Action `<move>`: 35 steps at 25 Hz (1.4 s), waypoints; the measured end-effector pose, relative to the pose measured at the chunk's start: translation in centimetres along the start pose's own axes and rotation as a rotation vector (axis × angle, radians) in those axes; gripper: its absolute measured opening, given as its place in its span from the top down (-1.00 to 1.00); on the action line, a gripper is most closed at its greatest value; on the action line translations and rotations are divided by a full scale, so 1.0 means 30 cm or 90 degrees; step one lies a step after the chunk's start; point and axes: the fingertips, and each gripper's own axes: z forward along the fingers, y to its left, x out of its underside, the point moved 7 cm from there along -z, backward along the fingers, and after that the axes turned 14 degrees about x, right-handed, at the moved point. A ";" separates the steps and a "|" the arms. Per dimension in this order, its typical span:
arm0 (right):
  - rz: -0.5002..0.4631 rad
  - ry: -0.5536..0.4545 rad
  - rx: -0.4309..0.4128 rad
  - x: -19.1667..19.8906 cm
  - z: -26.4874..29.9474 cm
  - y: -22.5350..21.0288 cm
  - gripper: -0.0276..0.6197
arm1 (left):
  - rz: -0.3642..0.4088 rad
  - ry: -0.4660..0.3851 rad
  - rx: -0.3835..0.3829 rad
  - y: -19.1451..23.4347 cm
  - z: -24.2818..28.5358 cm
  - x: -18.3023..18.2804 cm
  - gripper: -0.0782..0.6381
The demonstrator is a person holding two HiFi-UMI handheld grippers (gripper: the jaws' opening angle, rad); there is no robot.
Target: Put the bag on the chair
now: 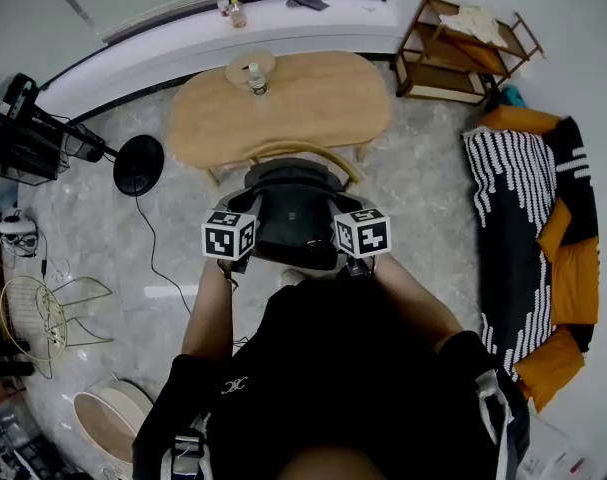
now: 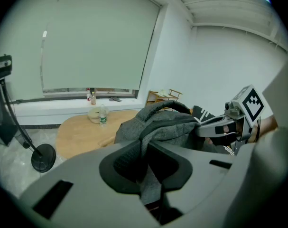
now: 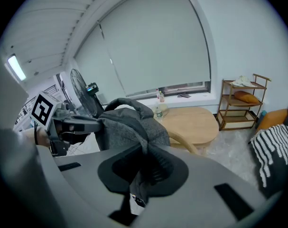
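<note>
Forearms reach forward, side by side. My left claw point(image 2: 144, 172) and right claw point(image 3: 140, 172) sit near each other, each with jaws pinched narrow on bag point(image 2: 158, 122) fabric.

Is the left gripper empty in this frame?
No, the left gripper has a fold of the grey bag pinched between its jaws in its own view.

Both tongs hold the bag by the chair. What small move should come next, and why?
Probably lower it straight down. The left tongs and right tongs both pinch the grey bag, which hangs over the chair, just before its curved back, apparently above the seat.
</note>
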 end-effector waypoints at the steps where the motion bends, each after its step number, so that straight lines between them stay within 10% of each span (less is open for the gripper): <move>1: -0.003 0.008 0.002 0.014 0.021 -0.006 0.78 | -0.003 0.009 0.001 0.009 0.016 0.012 0.63; 8: -0.040 0.055 0.010 0.092 0.168 -0.067 0.78 | -0.036 0.059 0.010 0.067 0.147 0.085 0.63; 17: -0.128 0.015 0.055 0.051 0.264 -0.140 0.77 | 0.052 0.035 0.022 0.116 0.265 0.036 0.63; 35: -0.208 0.051 0.080 -0.101 0.502 -0.270 0.75 | 0.089 0.073 -0.072 0.252 0.523 -0.112 0.61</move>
